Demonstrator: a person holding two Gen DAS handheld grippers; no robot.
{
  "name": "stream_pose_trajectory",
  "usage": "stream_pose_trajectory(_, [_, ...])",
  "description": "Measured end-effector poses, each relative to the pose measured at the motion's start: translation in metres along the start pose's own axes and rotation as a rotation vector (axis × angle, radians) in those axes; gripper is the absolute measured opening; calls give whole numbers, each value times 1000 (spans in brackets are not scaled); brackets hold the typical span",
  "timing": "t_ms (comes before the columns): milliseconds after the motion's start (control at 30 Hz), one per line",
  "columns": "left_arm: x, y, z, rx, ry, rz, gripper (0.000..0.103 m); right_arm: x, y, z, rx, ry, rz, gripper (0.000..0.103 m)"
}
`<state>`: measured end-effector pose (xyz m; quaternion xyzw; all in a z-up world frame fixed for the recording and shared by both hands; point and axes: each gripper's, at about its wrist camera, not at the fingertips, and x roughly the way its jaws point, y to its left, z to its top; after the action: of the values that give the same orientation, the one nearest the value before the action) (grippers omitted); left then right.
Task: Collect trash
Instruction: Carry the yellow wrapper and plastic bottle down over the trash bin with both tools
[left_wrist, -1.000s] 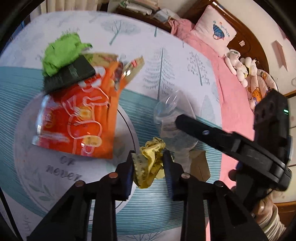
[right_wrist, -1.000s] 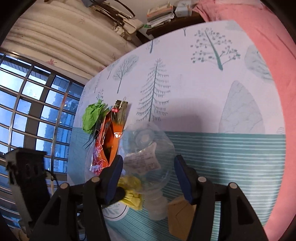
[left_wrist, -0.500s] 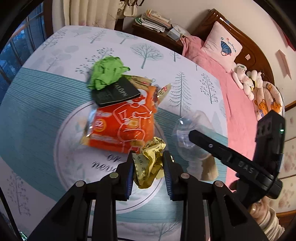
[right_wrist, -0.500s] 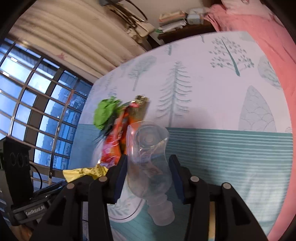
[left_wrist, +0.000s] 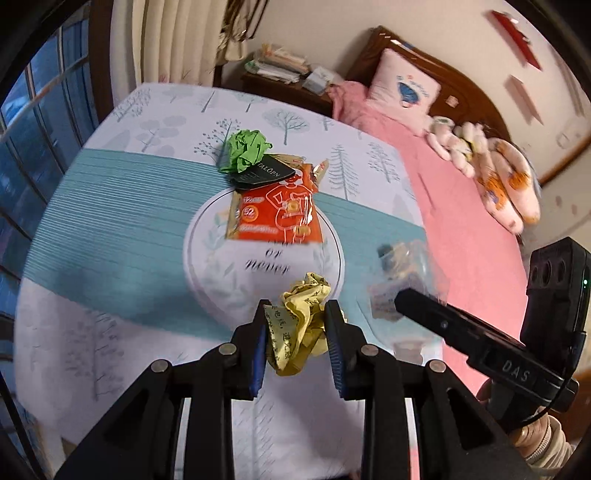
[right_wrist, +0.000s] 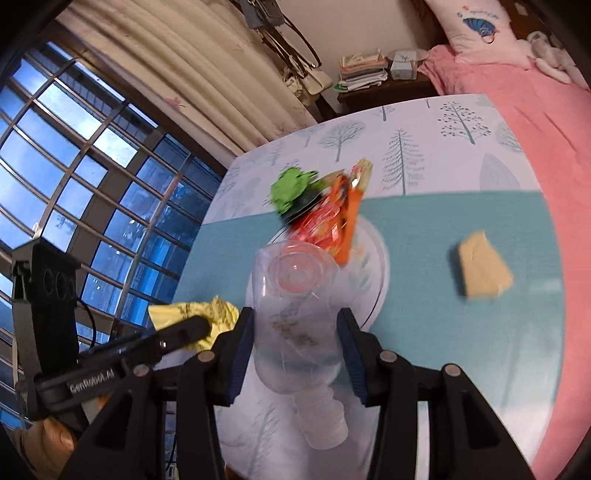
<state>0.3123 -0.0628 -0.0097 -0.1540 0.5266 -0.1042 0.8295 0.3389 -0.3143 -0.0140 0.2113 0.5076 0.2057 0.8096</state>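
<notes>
The left gripper (left_wrist: 297, 341) is clamping a crumpled yellow paper wad (left_wrist: 300, 325), and the right gripper (right_wrist: 297, 350) is squeezing a clear plastic bottle (right_wrist: 295, 325); both are being carried above the table (left_wrist: 122, 192), near side of the orange wrapper (left_wrist: 277, 216); keeping both grips firm while travelling looks wise, the bottle likely being slippery.
</notes>
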Motion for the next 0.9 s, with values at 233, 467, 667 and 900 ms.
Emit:
stream_pose_trajectory(233, [-86,30,-60,163,-43,-44,27,-40,69,-92,61,-91,-70,45])
stream_pose_trajectory(467, [-139,66,-128,269,-42,-60,27,-54,124,-176,95,-128,-136,45])
stream_pose_trajectory(667, [-149,84,-181,330,-9,-32,27,-49,151,-227,92,-71,-184,45])
stream_pose_trajectory(900, [-122,96,-238,330,66,-12,27,-19,148,-273,78,40,-238,45])
